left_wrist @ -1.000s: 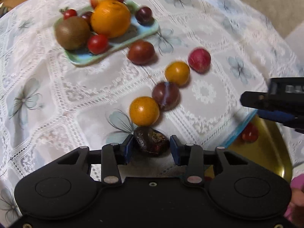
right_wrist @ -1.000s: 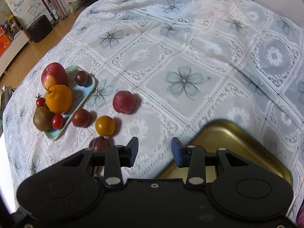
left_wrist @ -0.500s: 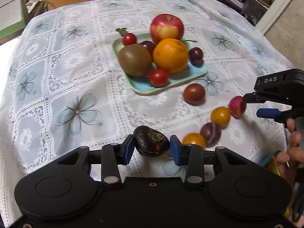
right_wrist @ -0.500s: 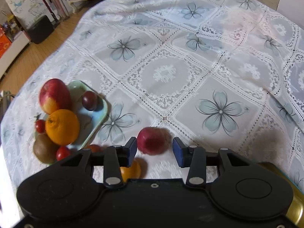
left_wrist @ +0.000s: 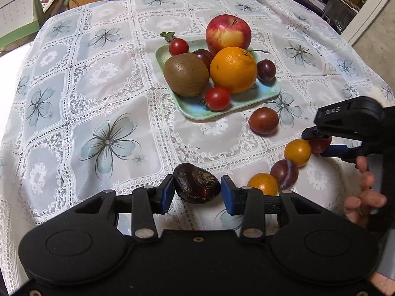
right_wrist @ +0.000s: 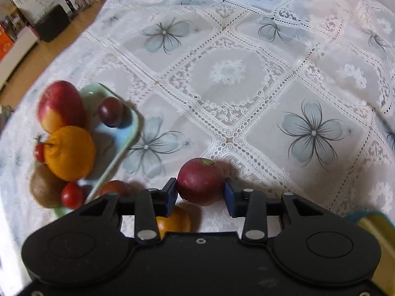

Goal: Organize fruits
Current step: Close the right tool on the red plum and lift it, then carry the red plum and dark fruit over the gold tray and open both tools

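We hold the left gripper point(left_wrist: 196, 192) above the lace tablecloth point(left_wrist: 106, 93) with a dark wrinkled fruit point(left_wrist: 196, 186) between its blue pads. The left pad touches the fruit's side, while a thin gap shows at the right pad, so we cannot tell how firmly it is clamped. The fruit sits off the cloth, right at the fingertips.

Ahead of this gripper and slightly to its right lies the pale green tray point(left_wrist: 269, 93), carrying an apple point(left_wrist: 228, 34), an orange point(left_wrist: 233, 69), a kiwi point(left_wrist: 185, 74), two cherry tomatoes point(left_wrist: 217, 98) and two dark plums point(left_wrist: 266, 70). Just past the tray's near corner, a brown-red plum point(left_wrist: 263, 120) rests alone on the cloth. Close to the right fingertip, an orange-yellow fruit point(left_wrist: 263, 183) touches a purple plum point(left_wrist: 284, 174), and beyond that a second yellow fruit point(left_wrist: 297, 152) continues the line toward the right.

Our right gripper point(right_wrist: 200, 192) is around a red plum point(right_wrist: 201, 184) at the far end of that line. Its pads sit at both sides of the plum, about as wide apart as the fruit itself; the plum looks to be resting on the cloth. In the right wrist view the green tray lies off to the left, a yellow fruit point(right_wrist: 174, 219) sits just beneath the left finger, and the edge of a gold tray point(right_wrist: 377, 224) shows at the lower right.
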The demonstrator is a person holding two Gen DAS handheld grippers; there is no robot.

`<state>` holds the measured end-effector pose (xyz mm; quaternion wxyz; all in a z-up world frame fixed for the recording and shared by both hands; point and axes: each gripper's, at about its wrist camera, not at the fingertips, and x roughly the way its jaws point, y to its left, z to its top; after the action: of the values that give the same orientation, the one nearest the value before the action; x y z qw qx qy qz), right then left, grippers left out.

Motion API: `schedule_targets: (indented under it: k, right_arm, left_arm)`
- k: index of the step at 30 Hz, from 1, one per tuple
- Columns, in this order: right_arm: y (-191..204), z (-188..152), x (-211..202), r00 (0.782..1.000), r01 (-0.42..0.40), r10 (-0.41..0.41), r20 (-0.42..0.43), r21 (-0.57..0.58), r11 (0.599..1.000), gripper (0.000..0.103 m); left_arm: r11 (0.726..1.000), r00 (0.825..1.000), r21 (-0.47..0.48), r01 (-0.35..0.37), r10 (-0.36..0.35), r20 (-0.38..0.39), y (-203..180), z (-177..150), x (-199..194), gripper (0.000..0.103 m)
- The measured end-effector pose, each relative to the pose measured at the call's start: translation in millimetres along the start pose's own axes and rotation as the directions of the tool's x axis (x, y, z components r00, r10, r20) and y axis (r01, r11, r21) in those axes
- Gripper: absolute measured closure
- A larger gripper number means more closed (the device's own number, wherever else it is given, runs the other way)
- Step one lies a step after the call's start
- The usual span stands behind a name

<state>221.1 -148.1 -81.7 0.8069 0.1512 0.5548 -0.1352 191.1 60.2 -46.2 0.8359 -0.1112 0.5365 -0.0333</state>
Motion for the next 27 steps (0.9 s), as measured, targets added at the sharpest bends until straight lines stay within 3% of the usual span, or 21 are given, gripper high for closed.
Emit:
schedule_targets:
  k: [5, 10, 16, 21, 27]
  right_arm:
    - [-21.0, -11.5, -46.4, 0.998, -0.054, 0.051, 0.046, 0.049, 0.997, 0.062]
    - [-50.4, -40.7, -98.3, 0.994, -0.053, 0.043, 0.098, 0.101, 0.993, 0.062]
    - [-95.0, -83.3, -140.6, 0.989, 0.029, -0.055, 0.136, 0.185, 0.982, 0.062]
    - [-128.5, -116.3, -157.9, 0.989, 0.062, -0.094, 0.116, 0.256, 0.965, 0.062]
    - [-159.2, -156.9, -164.8, 0.992, 0.068, -0.1, 0.078, 0.34, 0.938, 0.062]
  left_arm:
    - [0.999, 1.0, 0.034, 0.018, -0.018, 0.024, -4.8, -4.8, -11.5, 0.055]
    - [0.992, 0.998, 0.118, 0.042, -0.049, 0.051, -21.9, -17.3, -27.6, 0.055]
    - [0.967, 0.994, 0.24, 0.084, -0.1, 0.053, -52.3, -41.7, -45.4, 0.055]
    - [0.934, 0.984, 0.313, 0.171, -0.18, 0.001, -74.9, -62.7, -54.6, 0.055]
    - [0.898, 0.973, 0.376, 0.231, -0.211, -0.094, -97.3, -87.2, -54.4, 0.055]
